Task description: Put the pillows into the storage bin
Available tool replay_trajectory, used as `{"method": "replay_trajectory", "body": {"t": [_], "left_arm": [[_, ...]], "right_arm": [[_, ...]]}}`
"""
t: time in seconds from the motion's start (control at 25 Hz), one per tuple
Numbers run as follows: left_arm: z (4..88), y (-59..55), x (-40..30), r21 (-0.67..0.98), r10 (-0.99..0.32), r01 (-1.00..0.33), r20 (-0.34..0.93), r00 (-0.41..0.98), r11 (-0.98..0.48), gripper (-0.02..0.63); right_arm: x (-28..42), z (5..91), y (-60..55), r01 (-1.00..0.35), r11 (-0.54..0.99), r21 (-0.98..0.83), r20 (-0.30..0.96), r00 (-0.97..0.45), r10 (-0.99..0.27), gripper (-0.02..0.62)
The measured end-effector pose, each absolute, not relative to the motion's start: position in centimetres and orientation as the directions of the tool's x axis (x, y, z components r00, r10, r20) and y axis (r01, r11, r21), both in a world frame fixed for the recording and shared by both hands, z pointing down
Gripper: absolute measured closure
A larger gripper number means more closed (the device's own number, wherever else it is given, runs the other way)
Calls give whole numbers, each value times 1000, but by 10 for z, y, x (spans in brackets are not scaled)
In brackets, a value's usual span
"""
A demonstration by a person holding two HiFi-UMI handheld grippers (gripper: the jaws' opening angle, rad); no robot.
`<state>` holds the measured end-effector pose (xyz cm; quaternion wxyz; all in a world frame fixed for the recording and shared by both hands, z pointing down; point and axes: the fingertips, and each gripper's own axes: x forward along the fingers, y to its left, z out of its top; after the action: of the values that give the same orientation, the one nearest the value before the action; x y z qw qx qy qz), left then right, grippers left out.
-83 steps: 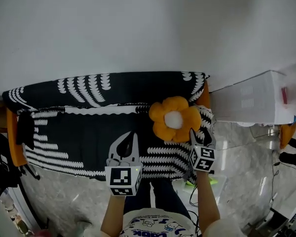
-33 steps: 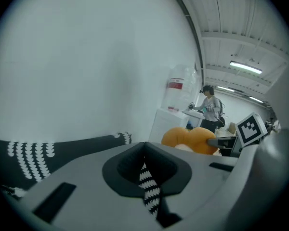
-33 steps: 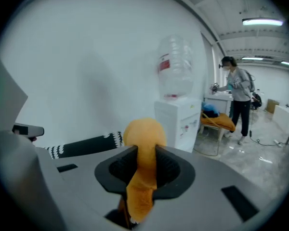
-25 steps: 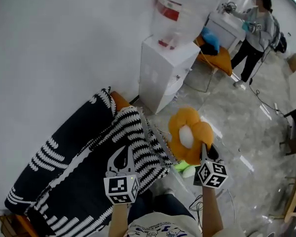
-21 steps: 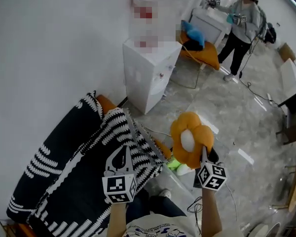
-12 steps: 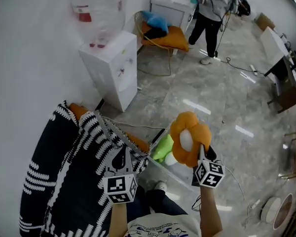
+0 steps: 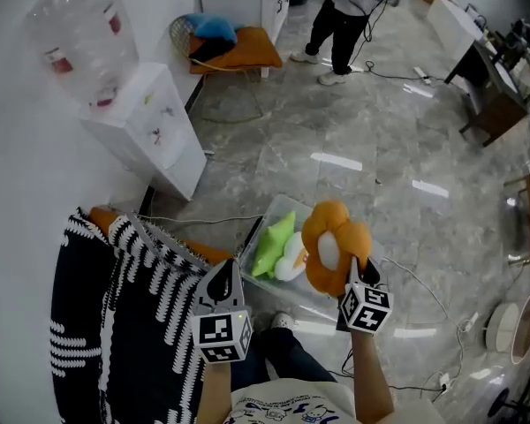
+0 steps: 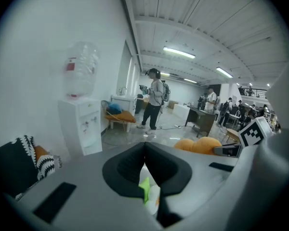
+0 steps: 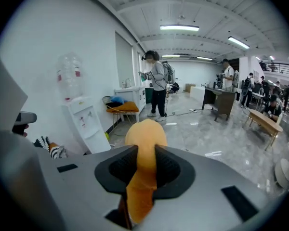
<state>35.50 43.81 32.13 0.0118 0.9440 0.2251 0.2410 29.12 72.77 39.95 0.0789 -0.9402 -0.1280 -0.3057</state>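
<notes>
Long white ceiling strip lights (image 9: pixel 179 28) give bright, even light and glare streaks on the glossy grey marble floor (image 7: pixel 336 162); both gripper views bend at black-vignetted edges, the near orange plush pillow (image 9: pixel 143 143) soft.

The storage bin (image 7: pixel 281 203) stands open-topped. A green pillow (image 7: pixel 272 242) and a white pillow (image 7: pixel 291 260) fill its left part, and the orange flower pillow (image 7: pixel 329 247) hangs over its right. The striped sofa (image 7: pixel 124 325) crowds the left side; the floor (image 7: pixel 397 140) is open far and right.
</notes>
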Motion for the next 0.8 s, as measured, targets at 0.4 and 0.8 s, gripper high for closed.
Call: {"method": "replay_trajectory", "body": {"t": [0.4,0.8], "left_arm": [[367,533,374,145,578,603,523,626,-784,592],[450,604,427,156,686,775,593,422,-612,592]], "right_arm": [[264,465,788,495,-868,-46,677,654,338,497],[262,574,826,679,-734,-3,759,480,441,495]]}}
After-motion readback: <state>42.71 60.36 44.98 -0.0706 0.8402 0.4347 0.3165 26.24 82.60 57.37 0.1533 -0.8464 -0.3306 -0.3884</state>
